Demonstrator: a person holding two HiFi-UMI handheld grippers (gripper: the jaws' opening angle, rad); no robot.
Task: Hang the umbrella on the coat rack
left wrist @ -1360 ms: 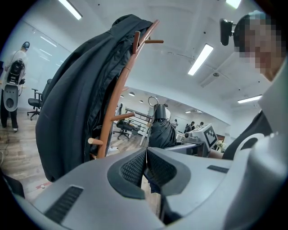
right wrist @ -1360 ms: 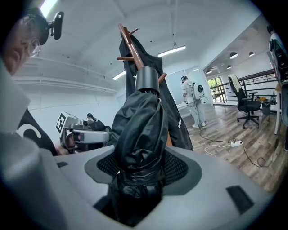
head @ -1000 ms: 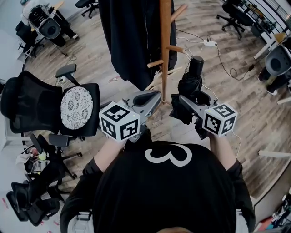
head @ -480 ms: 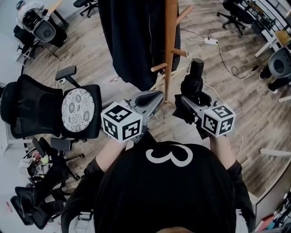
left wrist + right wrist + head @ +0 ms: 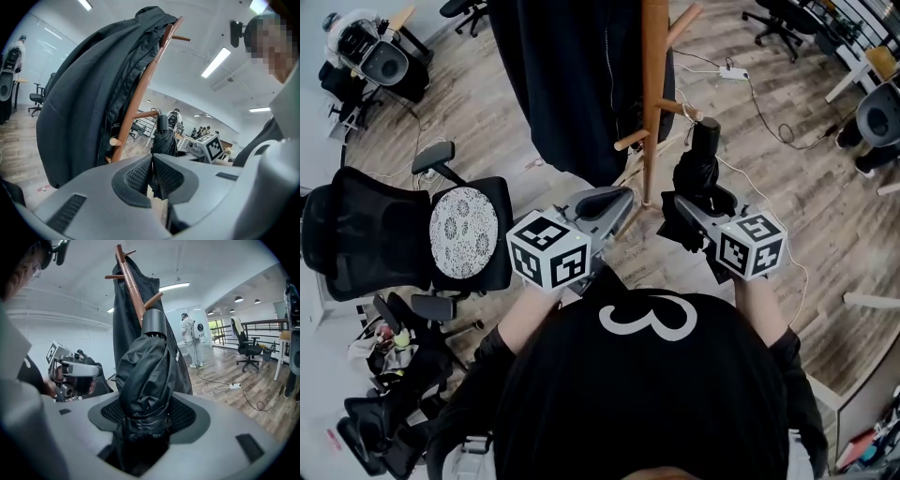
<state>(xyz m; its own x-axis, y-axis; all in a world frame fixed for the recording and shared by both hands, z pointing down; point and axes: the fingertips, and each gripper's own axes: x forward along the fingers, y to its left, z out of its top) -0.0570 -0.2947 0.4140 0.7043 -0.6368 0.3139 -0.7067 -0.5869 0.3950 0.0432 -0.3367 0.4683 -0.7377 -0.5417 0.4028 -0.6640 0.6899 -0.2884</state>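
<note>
A folded black umbrella (image 5: 696,178) with a dark cylindrical handle (image 5: 706,132) stands upright in my right gripper (image 5: 684,208), whose jaws are shut on its bundled fabric (image 5: 143,380). Its strap loop (image 5: 687,113) lies at a low peg of the wooden coat rack (image 5: 653,84); whether it is round the peg I cannot tell. My left gripper (image 5: 614,202) is shut with nothing between its jaws, just left of the rack's pole. In the left gripper view the umbrella (image 5: 164,138) shows beyond the shut jaws, with the rack (image 5: 140,101) to the left.
A black coat (image 5: 572,84) hangs on the rack's left side. A black office chair with a patterned cushion (image 5: 464,230) stands at the left. A power strip (image 5: 733,73) and cables lie on the wood floor at the upper right. More chairs stand around.
The view has shifted slightly; rack and umbrella sit a little higher in frame. Both grippers keep the same hold and stay in nearly the same place.
</note>
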